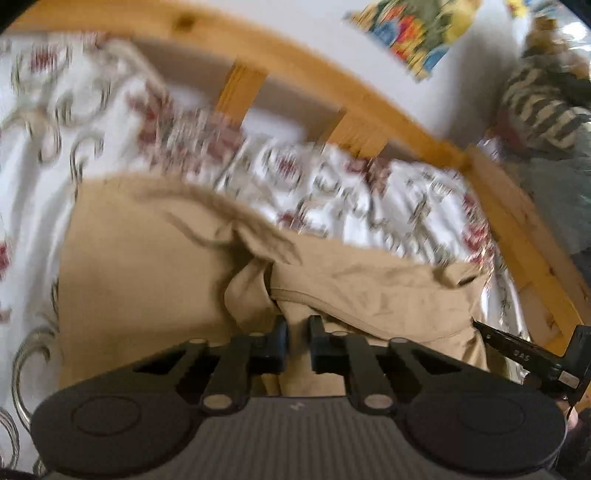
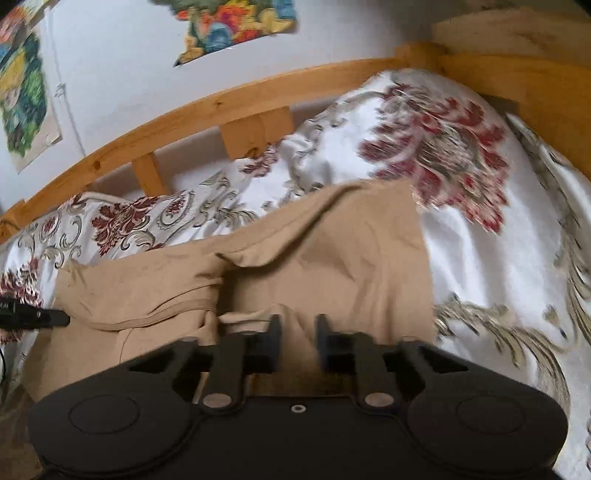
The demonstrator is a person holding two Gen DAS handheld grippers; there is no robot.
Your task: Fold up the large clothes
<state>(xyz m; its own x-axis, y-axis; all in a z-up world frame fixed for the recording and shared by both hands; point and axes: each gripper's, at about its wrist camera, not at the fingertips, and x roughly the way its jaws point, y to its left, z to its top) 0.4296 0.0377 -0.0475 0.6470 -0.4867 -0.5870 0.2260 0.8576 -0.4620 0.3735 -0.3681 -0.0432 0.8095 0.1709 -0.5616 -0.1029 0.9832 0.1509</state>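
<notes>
A large tan garment (image 1: 147,277) lies crumpled on a bed, spread flat at the left and bunched at the centre and right. My left gripper (image 1: 297,325) has its jaws almost together, pinching a bunched fold of the cloth. In the right wrist view the same tan garment (image 2: 332,251) lies in front of my right gripper (image 2: 297,325), whose jaws stand narrow with cloth between them. Each gripper's black fingertip shows in the other's view: the right fingertip (image 1: 491,332) at the garment's right end, the left fingertip (image 2: 44,317) at its left end.
A white bedspread (image 1: 44,129) with red and grey floral patterns covers the bed (image 2: 498,258). A wooden bed rail (image 1: 288,62) with slats runs behind it (image 2: 184,110) against a white wall with colourful posters (image 2: 236,26). Striped fabric (image 1: 543,107) sits at far right.
</notes>
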